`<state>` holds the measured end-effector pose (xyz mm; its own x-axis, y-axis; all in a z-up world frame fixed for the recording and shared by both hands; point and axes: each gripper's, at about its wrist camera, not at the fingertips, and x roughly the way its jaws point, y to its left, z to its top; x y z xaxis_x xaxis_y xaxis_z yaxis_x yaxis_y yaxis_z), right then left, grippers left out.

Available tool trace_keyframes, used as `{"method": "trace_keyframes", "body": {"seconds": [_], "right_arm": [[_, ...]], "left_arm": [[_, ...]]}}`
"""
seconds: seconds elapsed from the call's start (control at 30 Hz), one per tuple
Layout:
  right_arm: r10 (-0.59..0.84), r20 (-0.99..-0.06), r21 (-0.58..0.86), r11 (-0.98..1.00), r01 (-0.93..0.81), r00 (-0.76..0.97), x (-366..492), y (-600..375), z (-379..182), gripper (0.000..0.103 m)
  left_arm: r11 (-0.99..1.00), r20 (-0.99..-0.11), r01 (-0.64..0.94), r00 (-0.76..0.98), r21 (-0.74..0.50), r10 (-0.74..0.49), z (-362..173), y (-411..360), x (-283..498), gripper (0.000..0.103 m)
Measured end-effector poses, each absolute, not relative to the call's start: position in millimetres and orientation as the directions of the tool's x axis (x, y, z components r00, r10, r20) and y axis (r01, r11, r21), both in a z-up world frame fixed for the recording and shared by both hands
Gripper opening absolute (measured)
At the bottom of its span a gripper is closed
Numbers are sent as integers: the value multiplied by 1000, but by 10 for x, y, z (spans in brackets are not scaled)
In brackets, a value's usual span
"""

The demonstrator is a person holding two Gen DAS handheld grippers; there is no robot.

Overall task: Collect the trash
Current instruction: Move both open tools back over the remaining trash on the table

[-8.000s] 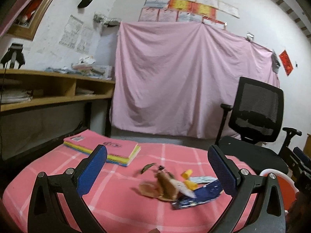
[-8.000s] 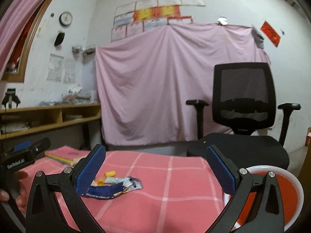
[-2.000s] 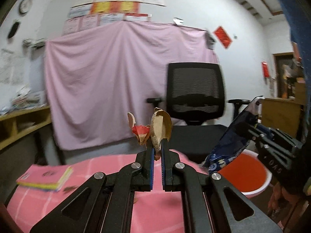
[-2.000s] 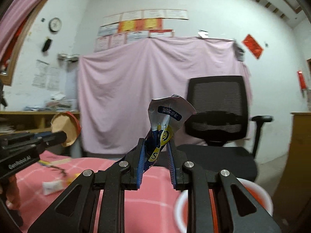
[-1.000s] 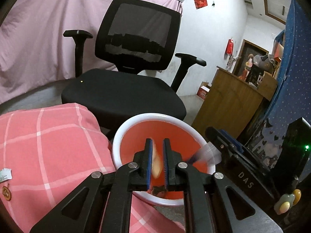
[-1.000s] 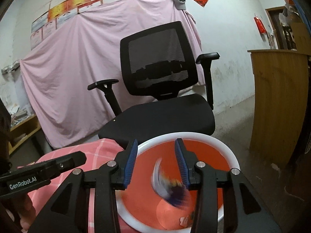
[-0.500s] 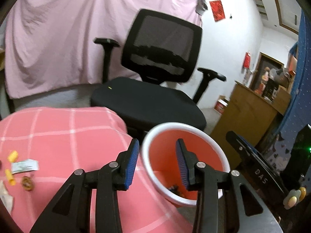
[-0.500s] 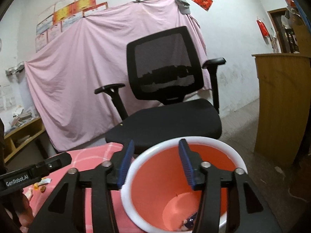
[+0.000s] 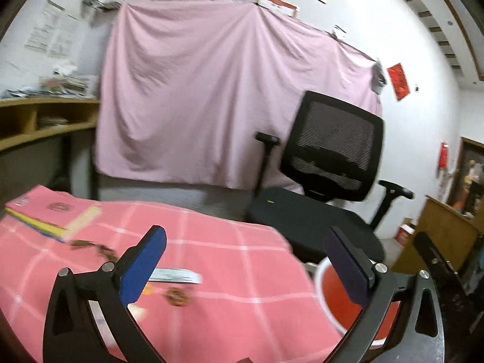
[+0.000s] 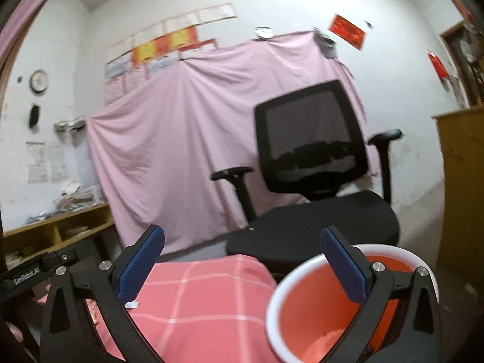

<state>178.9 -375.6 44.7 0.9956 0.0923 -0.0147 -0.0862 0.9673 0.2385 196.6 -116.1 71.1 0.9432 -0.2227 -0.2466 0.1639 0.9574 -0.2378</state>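
My left gripper (image 9: pixel 246 263) is open and empty above the pink checked tablecloth (image 9: pixel 230 260). Under it lie a white wrapper strip (image 9: pixel 175 275), a small round brown scrap (image 9: pixel 177 295) and a dark peel piece (image 9: pixel 87 244). The orange bin with a white rim (image 9: pixel 332 296) stands off the table's right edge. My right gripper (image 10: pixel 242 264) is open and empty, with the bin (image 10: pixel 314 311) just below its right finger. A small white scrap (image 10: pixel 133 304) lies on the cloth by its left finger.
A black mesh office chair (image 9: pixel 329 163) stands behind the bin. A stack of pink books (image 9: pixel 51 214) lies at the table's far left. A pink sheet (image 9: pixel 211 96) hangs on the back wall. A wooden shelf (image 9: pixel 36 124) is on the left, a wooden cabinet (image 10: pixel 462 187) on the right.
Both grippers dropped their trash into the bin and opened wide. The left gripper has swung back left over the table; the right has lifted and turned slightly left.
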Motion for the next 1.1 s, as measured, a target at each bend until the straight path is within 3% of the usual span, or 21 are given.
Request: {"method": "trace_keyframes", "body": {"seconds": [0.27, 0.6, 0.87, 1.1], "right_arm": [[200, 29, 140, 969, -202, 979, 1779, -3203, 493, 103], [291, 17, 56, 955, -291, 957, 1748, -2699, 408, 103], [326, -20, -59, 943, -327, 945, 1706, -2389, 342, 103], [334, -56, -69, 939, -338, 941, 1770, -2349, 294, 103]], "left_arm": [[975, -219, 47, 971, -217, -96, 633, -602, 1714, 102], [981, -205, -53, 979, -187, 13, 318, -87, 1416, 102], [983, -210, -47, 978, -176, 9, 236, 104, 1323, 102], [993, -314, 6, 949, -117, -42, 65, 39, 1451, 102]]}}
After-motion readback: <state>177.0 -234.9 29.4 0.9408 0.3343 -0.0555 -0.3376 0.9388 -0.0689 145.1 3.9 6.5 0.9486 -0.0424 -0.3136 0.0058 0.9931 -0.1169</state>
